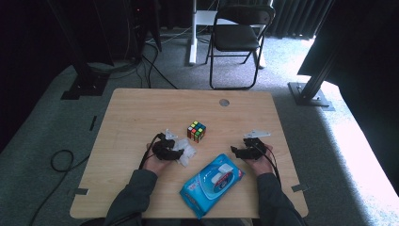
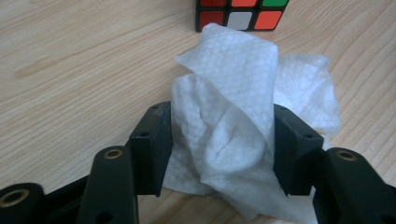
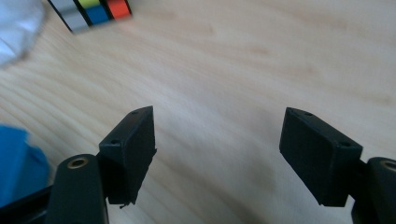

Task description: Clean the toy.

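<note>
In the left gripper view I have the white wipe (image 2: pixel 233 126) bunched up between my left gripper's (image 2: pixel 223 144) fingers (image 2: pixel 152 144), which are clamped on it from both sides; it stands in a crumpled peak at the centre of the frame, its lower folds resting on the wooden counter (image 2: pixel 70 70). The puzzle cube (image 2: pixel 240 14) sits just beyond it at the top edge, apart from the wipe as far as I can tell. From the high view, my left gripper (image 1: pixel 176 149) is left of centre with the wipe spilling out to its right, the cube (image 1: pixel 196 131) above and to the right of it, and the blue wipes pack (image 1: pixel 211 184) lying at the lower middle with its lid flap up. My right gripper (image 1: pixel 237 151) waits right of centre, and its own view shows its fingers (image 3: pixel 133 149) well apart over bare wood with nothing between them. My worry is the grip: the wipe is soft and only loosely gathered, so I judge a quick lift could let a fold slip free or the sheet sag and drag across the counter. If I carry it toward the cube too low, the trailing cloth or a finger could nudge the cube away. The open pack could also dry out if left so.
</note>
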The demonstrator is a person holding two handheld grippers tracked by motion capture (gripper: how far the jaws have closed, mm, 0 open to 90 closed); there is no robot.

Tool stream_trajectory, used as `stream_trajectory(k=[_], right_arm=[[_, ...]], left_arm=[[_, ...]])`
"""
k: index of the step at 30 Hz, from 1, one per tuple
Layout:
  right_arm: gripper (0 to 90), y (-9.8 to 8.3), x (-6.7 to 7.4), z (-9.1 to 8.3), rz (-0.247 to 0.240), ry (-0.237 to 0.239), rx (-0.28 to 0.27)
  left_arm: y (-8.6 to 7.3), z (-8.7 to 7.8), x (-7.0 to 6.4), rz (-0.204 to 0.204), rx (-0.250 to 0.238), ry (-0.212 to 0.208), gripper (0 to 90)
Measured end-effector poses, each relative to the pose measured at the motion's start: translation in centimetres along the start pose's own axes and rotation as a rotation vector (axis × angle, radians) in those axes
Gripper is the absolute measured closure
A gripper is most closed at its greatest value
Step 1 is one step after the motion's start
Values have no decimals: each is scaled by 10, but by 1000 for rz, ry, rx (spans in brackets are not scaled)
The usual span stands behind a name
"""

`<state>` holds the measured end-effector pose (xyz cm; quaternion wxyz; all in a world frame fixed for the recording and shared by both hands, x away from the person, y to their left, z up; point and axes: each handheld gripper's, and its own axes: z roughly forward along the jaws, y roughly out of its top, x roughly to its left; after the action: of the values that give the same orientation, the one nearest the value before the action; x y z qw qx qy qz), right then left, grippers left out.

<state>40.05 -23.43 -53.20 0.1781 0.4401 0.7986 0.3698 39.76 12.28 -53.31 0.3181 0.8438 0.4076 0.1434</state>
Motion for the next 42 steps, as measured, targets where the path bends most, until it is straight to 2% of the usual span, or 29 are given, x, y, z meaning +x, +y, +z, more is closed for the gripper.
stream_trajectory(k=[5,6,9,18,23,25,28,33,38,42], right_arm=[[234,16,7,-3,-16,41,-36],[222,24,12,-3,-41,60,-49],[209,36,20,-1,-64,95,-61],[195,63,36,11,-122,169,-66],[193,75,42,20,-143,200,-71],[186,81,45,29,-152,221,-59],[174,84,48,36,-160,222,-50],[143,94,61,54,-179,251,-27],[131,99,70,70,-200,260,-3],[129,101,71,82,-216,248,43]], left_arm=[[1,-1,0,3,5,1,508],[0,-1,-1,8,6,-3,524],[0,-1,0,8,4,-9,567],[-2,-2,2,0,-12,-18,665],[-2,-2,1,-1,-19,-33,771],[-3,-2,1,6,-19,-39,785],[-3,-2,1,5,-20,-41,794],[-3,-2,2,-1,-23,-48,797],[-3,-2,2,-2,-25,-51,796],[-4,-2,2,-7,-28,-54,796]])
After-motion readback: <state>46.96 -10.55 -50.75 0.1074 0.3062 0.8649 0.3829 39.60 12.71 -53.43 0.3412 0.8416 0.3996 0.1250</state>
